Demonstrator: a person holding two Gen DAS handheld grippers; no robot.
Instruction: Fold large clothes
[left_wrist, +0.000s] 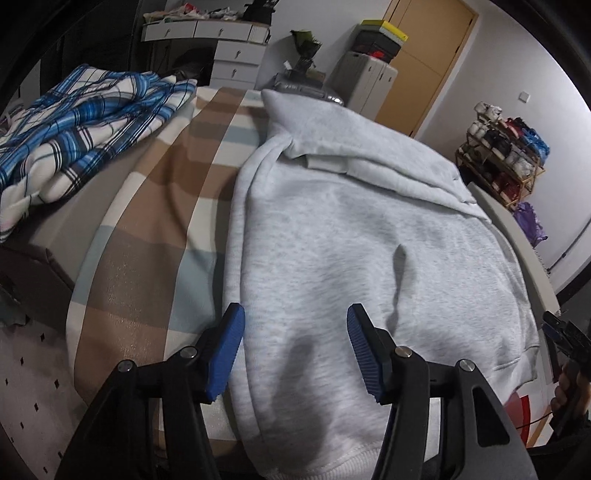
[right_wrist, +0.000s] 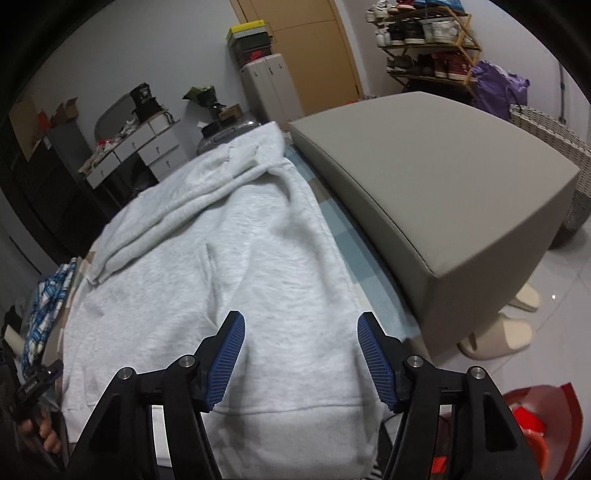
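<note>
A light grey sweatshirt (left_wrist: 351, 251) lies flat on a brown, cream and pale blue checked cloth (left_wrist: 155, 229), with a sleeve folded across its far end. My left gripper (left_wrist: 295, 325) hovers open above the sweatshirt's near left part, nothing between its blue pads. In the right wrist view the same sweatshirt (right_wrist: 229, 258) fills the middle, its ribbed hem nearest the camera. My right gripper (right_wrist: 301, 334) is open over the near right part of the sweatshirt, and its jaws hold nothing. The right gripper also shows at the right edge of the left wrist view.
A blue and white plaid garment (left_wrist: 81, 122) lies crumpled at the far left. A grey padded block (right_wrist: 436, 192) stands right of the sweatshirt. Slippers (right_wrist: 498, 332) sit on the tiled floor beside a red object (right_wrist: 532, 417). Drawers, boxes and a shoe rack (right_wrist: 424, 40) line the walls.
</note>
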